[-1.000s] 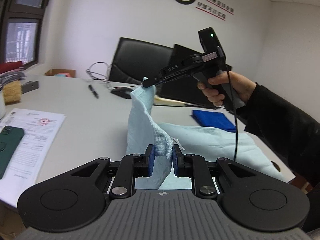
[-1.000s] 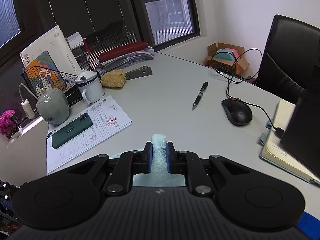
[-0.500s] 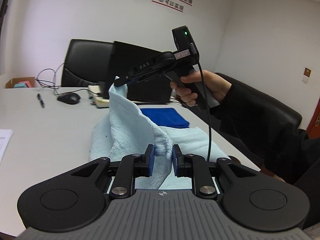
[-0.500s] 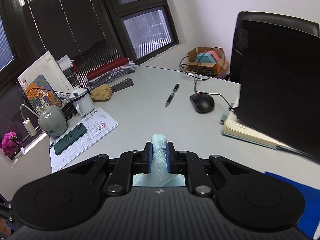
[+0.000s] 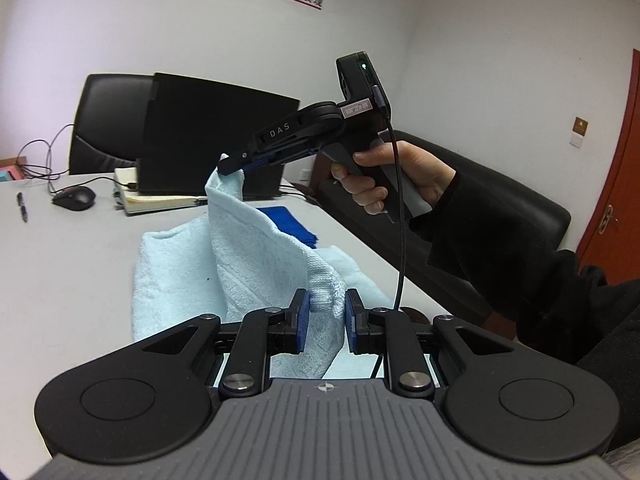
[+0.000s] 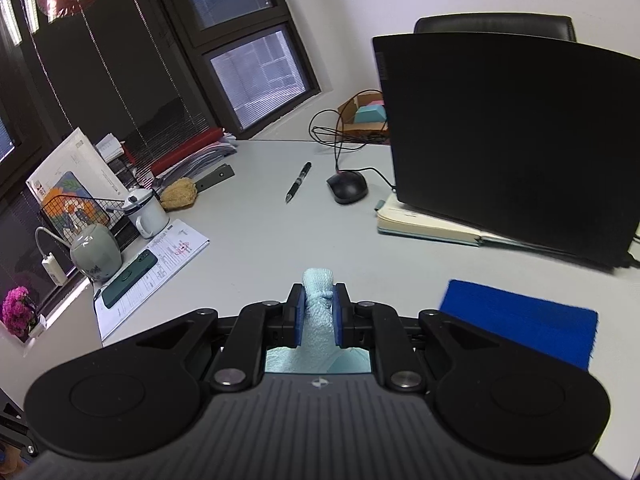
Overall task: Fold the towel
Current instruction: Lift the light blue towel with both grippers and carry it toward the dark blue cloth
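Observation:
A light blue towel (image 5: pixel 248 264) lies partly on the grey desk (image 5: pixel 68 280) and is lifted at two corners. My left gripper (image 5: pixel 325 312) is shut on one corner, close to the camera. My right gripper (image 5: pixel 234 166) shows in the left wrist view, held higher and farther, shut on the other corner, and the towel's edge stretches between the two. In the right wrist view my right gripper (image 6: pixel 318 308) pinches a rolled bit of the towel (image 6: pixel 318 300) between its blue pads. The rest of the towel is hidden under that gripper.
A folded dark blue cloth (image 6: pixel 520 320) lies on the desk near the towel. A black laptop (image 6: pixel 508 136) stands on a notebook (image 6: pixel 428 222), with a mouse (image 6: pixel 347 187) and pen (image 6: pixel 298 181) beside it. A phone (image 6: pixel 130 278) on papers, a mug (image 6: pixel 146 212) and a jar (image 6: pixel 96 252) are at the left.
Both grippers have swung to the right over the desk with the towel corners still held. The laptop and blue cloth have come into the right wrist view.

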Demonstrator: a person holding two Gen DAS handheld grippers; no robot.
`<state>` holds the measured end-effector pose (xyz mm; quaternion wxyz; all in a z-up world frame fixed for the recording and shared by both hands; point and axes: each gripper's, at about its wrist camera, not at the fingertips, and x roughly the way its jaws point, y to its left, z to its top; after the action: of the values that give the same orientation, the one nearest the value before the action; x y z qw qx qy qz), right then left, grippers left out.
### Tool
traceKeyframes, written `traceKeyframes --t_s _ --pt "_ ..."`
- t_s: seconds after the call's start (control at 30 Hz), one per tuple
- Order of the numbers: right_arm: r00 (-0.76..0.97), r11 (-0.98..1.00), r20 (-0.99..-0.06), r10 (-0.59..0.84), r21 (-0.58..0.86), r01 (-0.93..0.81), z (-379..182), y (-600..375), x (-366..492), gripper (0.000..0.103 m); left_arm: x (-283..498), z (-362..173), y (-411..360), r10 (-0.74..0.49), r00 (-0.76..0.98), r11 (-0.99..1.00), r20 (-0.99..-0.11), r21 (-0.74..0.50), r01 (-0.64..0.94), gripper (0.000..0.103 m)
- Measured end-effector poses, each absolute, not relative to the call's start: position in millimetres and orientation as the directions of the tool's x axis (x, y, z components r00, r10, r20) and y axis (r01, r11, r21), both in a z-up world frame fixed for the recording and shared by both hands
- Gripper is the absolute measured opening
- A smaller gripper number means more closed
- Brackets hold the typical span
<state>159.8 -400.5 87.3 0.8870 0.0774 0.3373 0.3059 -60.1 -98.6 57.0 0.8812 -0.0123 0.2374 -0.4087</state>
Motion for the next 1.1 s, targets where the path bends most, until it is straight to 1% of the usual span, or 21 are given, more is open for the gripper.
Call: traceKeyframes --t_s 0.3,0.57,1.1 --pt "0.614 0.827 -0.555 0.561 0.348 -0.441 80 -446 140 0.015 -66 57 -119 -0.763 0.486 0.607 -0.426 -0.214 0.765 0.021" --pt "0.626 0.85 -0.575 0.527 0.374 -0.372 58 -490 134 0.015 -66 44 -169 -0.767 0.448 0.581 -0.458 -0.202 0.788 0.021" --pt "0.608 0.839 -0.588 0.534 0.459 -0.293 14 -544 139 0.016 -61 6 -256 -0.765 0.346 0.524 -0.543 -0.213 0.825 0.022"
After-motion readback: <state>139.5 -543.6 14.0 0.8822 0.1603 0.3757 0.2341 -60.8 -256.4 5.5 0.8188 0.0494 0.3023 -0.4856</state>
